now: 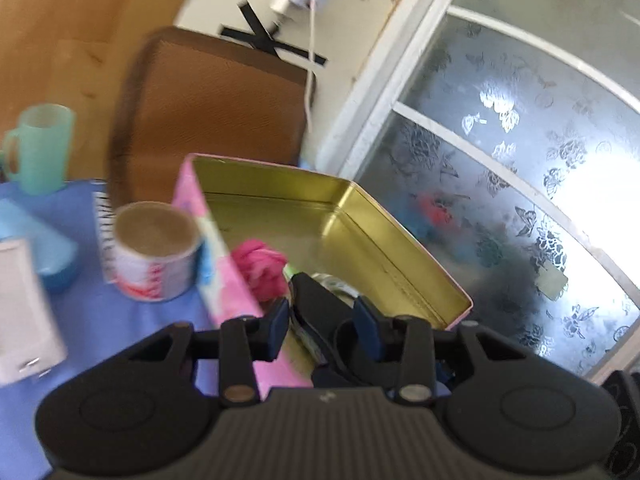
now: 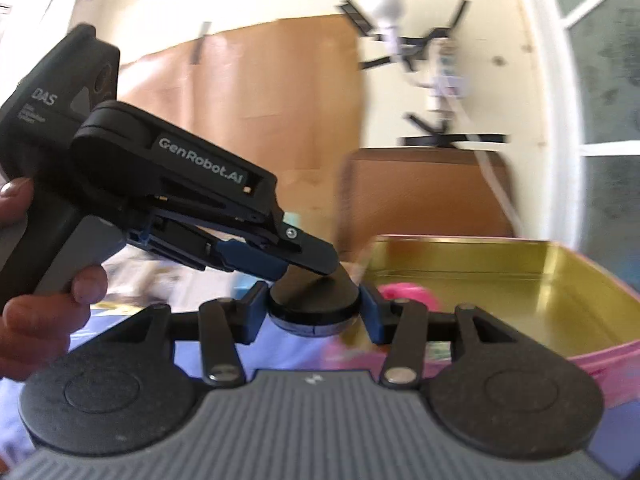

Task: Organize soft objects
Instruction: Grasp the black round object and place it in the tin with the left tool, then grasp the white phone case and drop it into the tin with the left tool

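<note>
A pink tin box [image 1: 224,256] with a gold inside stands open on the blue cloth; it also shows in the right wrist view [image 2: 600,280]. A pink soft ball [image 1: 260,268] lies inside it, seen too in the right wrist view [image 2: 408,294]. My left gripper [image 1: 322,316] is over the box, fingers apart around a black tip and a shiny thing; what it holds is unclear. My right gripper [image 2: 314,308] is shut on a round black-topped object [image 2: 314,304]. The left gripper's fingers [image 2: 308,256] rest on top of that object.
A white mug [image 1: 154,252], a green cup [image 1: 40,148], a blue dish [image 1: 40,248] and a white box [image 1: 24,308] stand left of the tin. A brown chair back [image 1: 208,112] is behind. A frosted glass door [image 1: 520,184] is at the right.
</note>
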The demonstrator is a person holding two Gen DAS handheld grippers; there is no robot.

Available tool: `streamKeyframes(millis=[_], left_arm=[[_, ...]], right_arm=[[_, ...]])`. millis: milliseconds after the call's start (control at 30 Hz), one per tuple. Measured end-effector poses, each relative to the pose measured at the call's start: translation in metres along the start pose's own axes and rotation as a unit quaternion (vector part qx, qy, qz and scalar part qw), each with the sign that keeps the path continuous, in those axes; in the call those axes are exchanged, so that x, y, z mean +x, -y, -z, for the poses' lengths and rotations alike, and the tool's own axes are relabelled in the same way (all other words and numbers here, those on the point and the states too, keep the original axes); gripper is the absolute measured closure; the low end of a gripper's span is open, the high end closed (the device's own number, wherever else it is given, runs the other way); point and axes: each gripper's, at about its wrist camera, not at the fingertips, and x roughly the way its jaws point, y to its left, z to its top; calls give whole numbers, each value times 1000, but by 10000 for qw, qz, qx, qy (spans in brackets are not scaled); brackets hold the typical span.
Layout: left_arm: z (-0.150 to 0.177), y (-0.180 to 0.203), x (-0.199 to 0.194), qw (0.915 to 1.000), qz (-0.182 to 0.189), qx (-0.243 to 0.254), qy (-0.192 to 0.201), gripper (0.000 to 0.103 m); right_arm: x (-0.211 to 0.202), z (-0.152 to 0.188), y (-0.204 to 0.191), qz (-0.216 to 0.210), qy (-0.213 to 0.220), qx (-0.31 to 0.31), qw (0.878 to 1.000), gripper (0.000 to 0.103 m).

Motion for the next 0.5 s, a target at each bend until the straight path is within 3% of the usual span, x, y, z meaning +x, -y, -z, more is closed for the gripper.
streamKeyframes(millis=[233,333,500], left_arm=[[-2,6,54,9988,-402,98,-275,64],[2,3,38,9995,-258,81,-163,61],[12,-17,-21,9990,-58,-23,444,56]], right_arm=[[42,9,32,439,-466,207,9977,50],[52,14,35,503,-576,330,9965,40],[34,9,29,436,-113,394,9982,40]])
